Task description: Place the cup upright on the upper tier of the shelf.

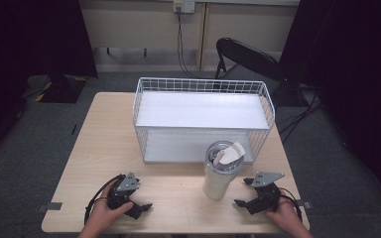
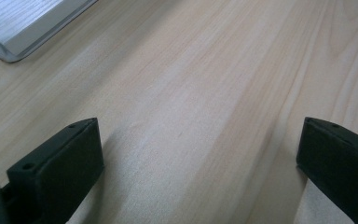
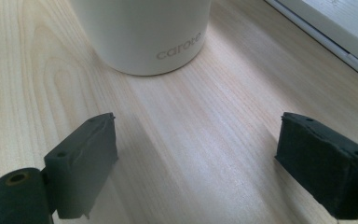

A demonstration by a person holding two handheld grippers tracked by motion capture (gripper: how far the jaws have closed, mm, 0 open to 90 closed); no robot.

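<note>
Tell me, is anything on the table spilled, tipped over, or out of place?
Nothing stands out. The tumbler stands upright on the table in front of the wire basket, lid on, with no spill around its base. Both the left gripper and right gripper are open, apart from it.

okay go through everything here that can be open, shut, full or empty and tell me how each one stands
Tumbler: upright on the table, lid on.
Wire basket: open-topped, both shelves bare.
Left gripper: open, holding nothing.
Right gripper: open, holding nothing, pointing at the tumbler.
</note>
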